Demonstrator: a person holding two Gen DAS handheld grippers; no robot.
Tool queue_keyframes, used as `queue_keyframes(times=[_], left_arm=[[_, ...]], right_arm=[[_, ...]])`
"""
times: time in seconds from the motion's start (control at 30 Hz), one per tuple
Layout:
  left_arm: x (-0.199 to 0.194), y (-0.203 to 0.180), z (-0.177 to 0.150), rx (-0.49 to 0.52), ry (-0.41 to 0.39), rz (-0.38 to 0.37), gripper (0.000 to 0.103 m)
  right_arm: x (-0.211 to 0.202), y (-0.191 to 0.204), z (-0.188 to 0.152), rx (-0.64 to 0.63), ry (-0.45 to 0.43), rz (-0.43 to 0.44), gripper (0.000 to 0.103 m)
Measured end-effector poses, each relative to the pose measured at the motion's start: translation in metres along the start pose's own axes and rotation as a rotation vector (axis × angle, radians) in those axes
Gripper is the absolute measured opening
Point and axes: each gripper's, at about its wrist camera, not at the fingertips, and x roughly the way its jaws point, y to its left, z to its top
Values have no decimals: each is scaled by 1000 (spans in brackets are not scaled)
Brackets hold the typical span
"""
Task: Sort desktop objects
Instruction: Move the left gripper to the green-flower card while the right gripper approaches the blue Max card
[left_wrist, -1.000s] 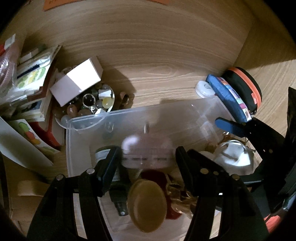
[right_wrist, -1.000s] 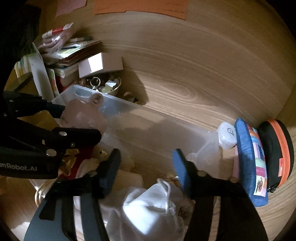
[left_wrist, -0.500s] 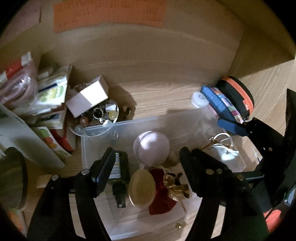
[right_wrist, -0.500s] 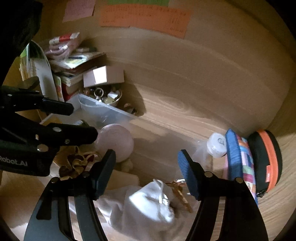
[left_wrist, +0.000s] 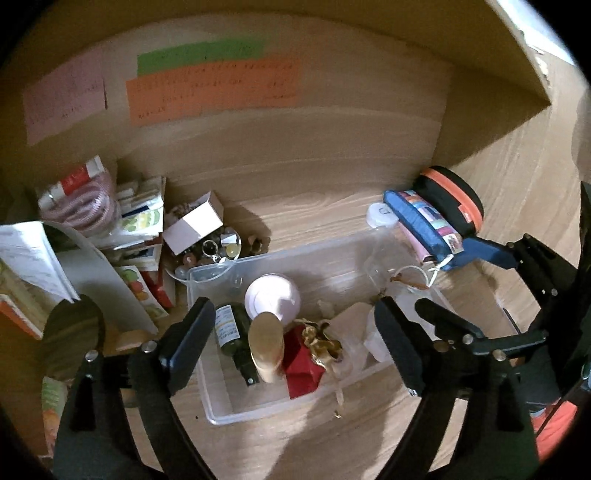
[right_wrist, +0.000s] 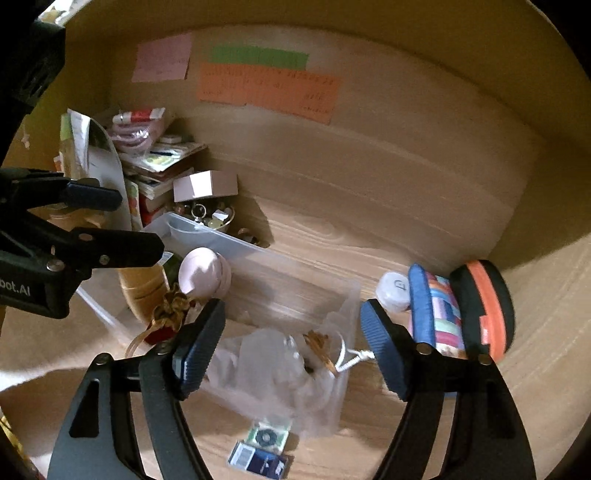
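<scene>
Now both tools gape wide, gripping nothing: left tool (left_wrist: 295, 325), right tool (right_wrist: 291, 325). Beneath them the clear plastic bin (left_wrist: 258, 411) on the wooden tabletop (left_wrist: 314, 210) holds a round pink case (left_wrist: 272, 300); at two o'clock lies a blue patchwork pouch (left_wrist: 424, 221).

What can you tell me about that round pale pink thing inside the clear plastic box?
The pink round case looks like a smooth, matte, puck-shaped container with a seam around its edge. It sits closed, tilted, near the back wall of the clear bin, beside a dark green bottle and a tan lid. Neither gripper touches it.
</scene>
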Motion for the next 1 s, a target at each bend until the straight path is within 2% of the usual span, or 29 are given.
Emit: queue_keyframes(times=[0.23, 0.47, 0.77, 0.9, 1.0], left_arm=[[-20, -18, -14, 39, -22, 25, 92], [-25, -29, -39, 62, -7, 41, 96], [-7, -40, -77, 93, 61, 42, 96], [3, -43, -94, 95, 91, 40, 96], [11, -43, -104, 76, 113, 25, 96]], right_arm=[[-33, -4, -11, 15, -38, -51, 76], [-50, -18, -32, 79, -25, -44, 77], [-35, -20, -77, 115, 78, -17, 79], [-16, -13, -99, 131, 154, 32, 79], [0, 0, -111, 104, 208, 31, 79]])
